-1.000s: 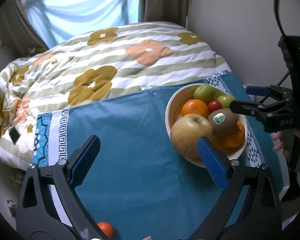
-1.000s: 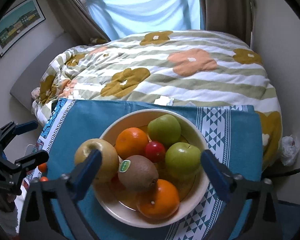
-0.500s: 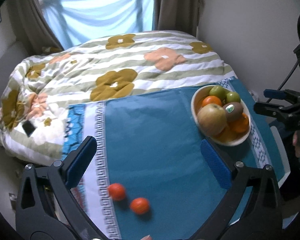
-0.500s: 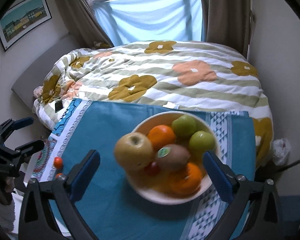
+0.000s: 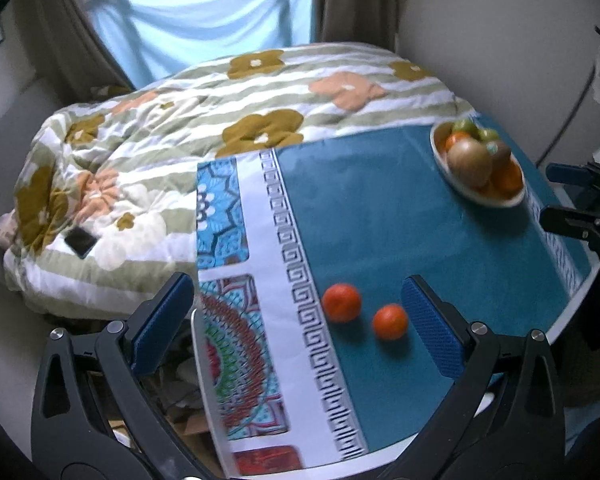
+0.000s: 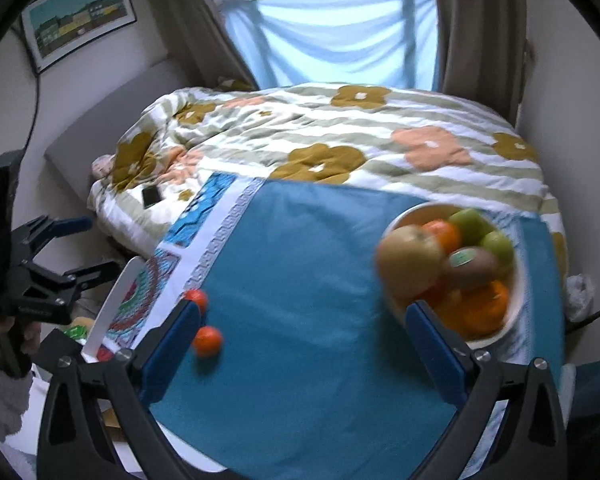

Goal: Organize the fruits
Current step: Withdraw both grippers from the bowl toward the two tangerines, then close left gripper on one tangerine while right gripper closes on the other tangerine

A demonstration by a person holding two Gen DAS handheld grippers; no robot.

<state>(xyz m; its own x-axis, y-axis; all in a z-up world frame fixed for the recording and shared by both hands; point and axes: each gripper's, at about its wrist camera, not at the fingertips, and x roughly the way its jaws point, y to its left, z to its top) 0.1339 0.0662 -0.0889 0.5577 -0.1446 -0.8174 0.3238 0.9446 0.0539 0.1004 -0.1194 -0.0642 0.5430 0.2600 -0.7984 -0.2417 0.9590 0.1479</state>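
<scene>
On the table, left to right:
Left gripper (image 5: 298,320): jaws spread wide, gripping nothing, poised over the near left part of the blue tablecloth (image 5: 380,216).
Loose fruit: two small oranges, one (image 5: 341,302) just beside the cloth's white patterned border, the other (image 5: 390,321) near it, close to the left gripper's right finger.
Bowl (image 6: 514,312): far right of the cloth, heaped with an apple (image 6: 410,264), a kiwi (image 6: 474,266), green fruit and more oranges.
Right gripper (image 6: 302,340): fingers apart, empty, aimed at the cloth between the loose oranges and the bowl.
Risk, rolling: a round orange nudged by a closing finger could roll off the near table edge.
Risk, pile: the bowl looks full; an orange dropped on top could dislodge fruit.
Risk, blur: both views are smeared, so aiming is less sure.
</scene>
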